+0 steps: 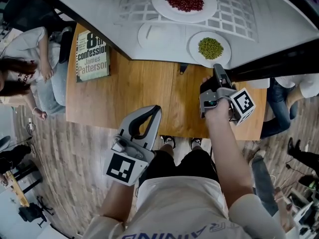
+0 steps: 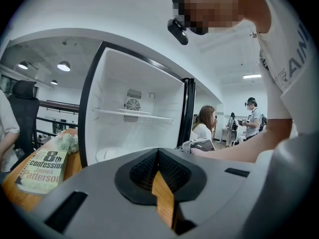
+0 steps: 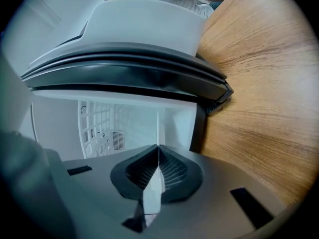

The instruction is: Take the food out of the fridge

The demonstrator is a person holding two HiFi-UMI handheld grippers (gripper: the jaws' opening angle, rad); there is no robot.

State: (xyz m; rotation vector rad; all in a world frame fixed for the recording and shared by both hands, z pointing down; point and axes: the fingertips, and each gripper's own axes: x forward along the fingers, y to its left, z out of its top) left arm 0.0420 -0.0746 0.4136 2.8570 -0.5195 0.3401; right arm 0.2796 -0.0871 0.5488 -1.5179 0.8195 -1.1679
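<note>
The white fridge (image 1: 279, 19) stands open on the wooden table (image 1: 144, 98). Inside are a plate of red beans (image 1: 159, 1), a bare white plate (image 1: 160, 35) and a plate of green peas (image 1: 195, 43). My right gripper (image 1: 217, 66), rolled on its side, is shut on the near rim of the pea plate. In the right gripper view that plate (image 3: 158, 126) shows edge-on as a thin white line running into the gripper (image 3: 158, 147). My left gripper (image 1: 149, 114) is held low over the table's front edge, shut and holding nothing (image 2: 158, 151).
A paperback book (image 1: 92, 54) lies on the table's left end (image 2: 44, 169). The dark-edged fridge door (image 3: 134, 78) stands open beside my right hand. A person (image 1: 30, 59) sits at the left, and others (image 2: 204, 126) are behind.
</note>
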